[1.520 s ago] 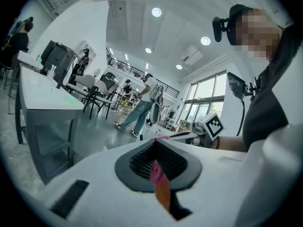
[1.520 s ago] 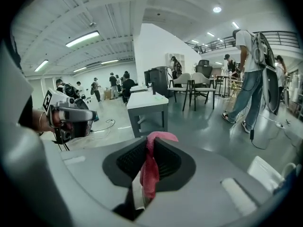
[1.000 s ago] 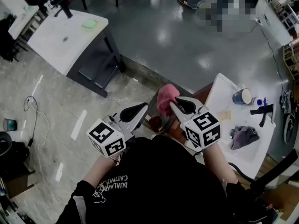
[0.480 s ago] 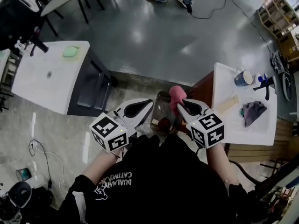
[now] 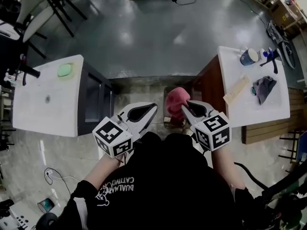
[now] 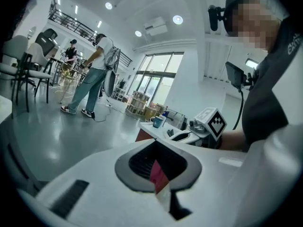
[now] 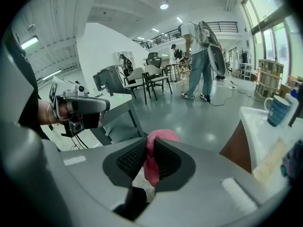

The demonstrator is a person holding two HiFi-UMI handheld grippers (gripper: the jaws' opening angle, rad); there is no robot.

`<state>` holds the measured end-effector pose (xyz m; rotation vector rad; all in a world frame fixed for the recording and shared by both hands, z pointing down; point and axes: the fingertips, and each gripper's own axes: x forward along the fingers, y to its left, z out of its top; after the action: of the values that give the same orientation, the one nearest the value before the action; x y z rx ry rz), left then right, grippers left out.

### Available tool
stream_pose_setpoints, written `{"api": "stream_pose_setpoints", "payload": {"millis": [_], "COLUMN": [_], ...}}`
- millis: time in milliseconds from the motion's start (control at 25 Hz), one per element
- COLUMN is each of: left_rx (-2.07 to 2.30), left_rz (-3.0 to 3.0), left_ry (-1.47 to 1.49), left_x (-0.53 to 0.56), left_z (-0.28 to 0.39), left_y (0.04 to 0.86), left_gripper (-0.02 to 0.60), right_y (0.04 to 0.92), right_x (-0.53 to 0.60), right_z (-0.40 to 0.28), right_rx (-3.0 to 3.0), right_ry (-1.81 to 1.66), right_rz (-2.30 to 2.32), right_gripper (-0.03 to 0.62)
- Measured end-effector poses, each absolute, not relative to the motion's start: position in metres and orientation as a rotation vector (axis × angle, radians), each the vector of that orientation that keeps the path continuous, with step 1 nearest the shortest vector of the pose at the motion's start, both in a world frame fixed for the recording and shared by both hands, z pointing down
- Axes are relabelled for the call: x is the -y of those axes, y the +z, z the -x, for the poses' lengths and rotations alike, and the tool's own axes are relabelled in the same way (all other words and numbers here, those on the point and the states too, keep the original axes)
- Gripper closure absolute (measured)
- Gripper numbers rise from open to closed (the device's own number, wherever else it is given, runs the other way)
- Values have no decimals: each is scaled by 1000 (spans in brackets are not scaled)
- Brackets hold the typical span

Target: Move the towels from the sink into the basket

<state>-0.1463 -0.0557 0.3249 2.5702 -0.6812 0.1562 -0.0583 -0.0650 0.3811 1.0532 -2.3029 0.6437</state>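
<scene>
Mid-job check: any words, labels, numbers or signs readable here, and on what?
"DUALMAR..." over "CATIVO...": white print, upside down, on the person's black shirt; letters partly unsure.
Left marker cube, right marker cube: square patterns, no words.
Blue mug: label too small to read.

Towel (image 5: 176,103): plain pink. Right gripper (image 5: 185,106) and left gripper (image 5: 154,106): white shells, black ribbed pads (image 7: 131,160), 1 marker cube (image 5: 113,138) apiece with black-and-white squares. Shirt (image 5: 172,190): black with white lettering. Counter (image 5: 240,116): white top, brown wood side. Mug (image 5: 249,56): blue. Cloth (image 5: 265,86): grey. Table (image 5: 43,114): white top, dark grey front. Sponge-like pad (image 5: 64,70): pale green. Floor (image 5: 144,32): glossy grey, with pale marbled tiles nearer the person.
</scene>
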Motion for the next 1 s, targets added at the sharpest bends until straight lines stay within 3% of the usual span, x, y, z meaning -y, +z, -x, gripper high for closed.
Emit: {"api": "stream_pose_setpoints", "payload": {"millis": [320,1000], "left_rx": [537,569], "left_rz": [-2463,-2162], "left_ry": [198,242], "left_x": [45,61], "left_z": [130,107], "left_y": [379,560], "left_gripper": [583,583], "right_y": [436,639], "right_x": [53,81], "right_z": [37,0], "right_rx": [2187,1976], "right_ry": [819,1002], "right_rz": [-1171,-1040], "right_gripper": [542,542]}}
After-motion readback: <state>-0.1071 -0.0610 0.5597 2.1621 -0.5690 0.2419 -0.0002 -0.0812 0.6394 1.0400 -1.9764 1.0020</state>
